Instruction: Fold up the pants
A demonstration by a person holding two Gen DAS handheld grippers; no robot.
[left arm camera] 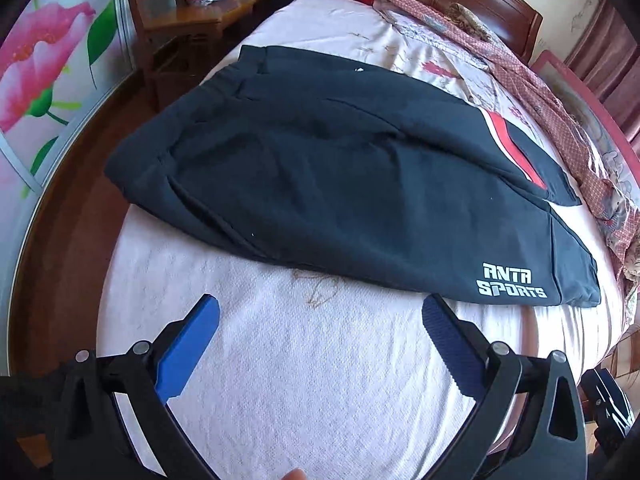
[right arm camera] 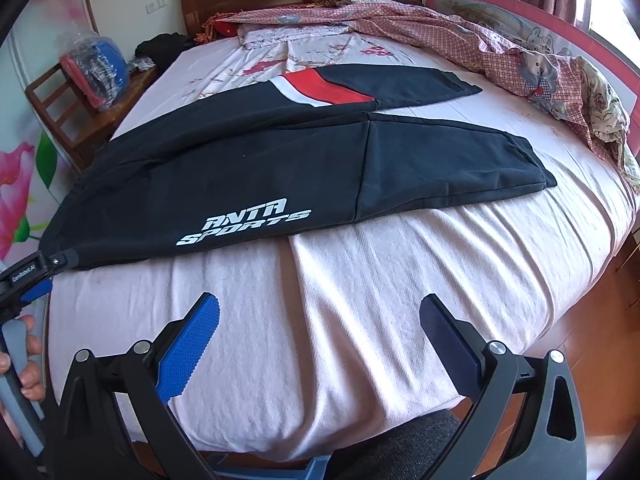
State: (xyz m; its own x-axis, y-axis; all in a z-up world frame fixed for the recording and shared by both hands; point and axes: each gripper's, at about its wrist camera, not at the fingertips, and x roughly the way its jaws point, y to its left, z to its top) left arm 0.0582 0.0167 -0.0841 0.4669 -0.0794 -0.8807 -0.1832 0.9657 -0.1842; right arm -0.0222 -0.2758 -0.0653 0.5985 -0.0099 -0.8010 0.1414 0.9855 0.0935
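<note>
Pants (right arm camera: 256,168) lie flat, apparently near bed (right arm camera: 360,300) edge; both tools (left arm camera: 320,320) (right arm camera: 320,316) spread, holding nothing

Black pants (left arm camera: 340,184) flat across bed (left arm camera: 304,360)

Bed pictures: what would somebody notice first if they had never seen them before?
First the big black pants, spread flat across the pink sheet with white "ANTA SPORTS" lettering on the near leg and a red and white stripe on the far leg. Next, both sets of blue jaws stand wide open over bare sheet: the left gripper and the right gripper. A rumpled checked quilt lies along the far side.
</note>
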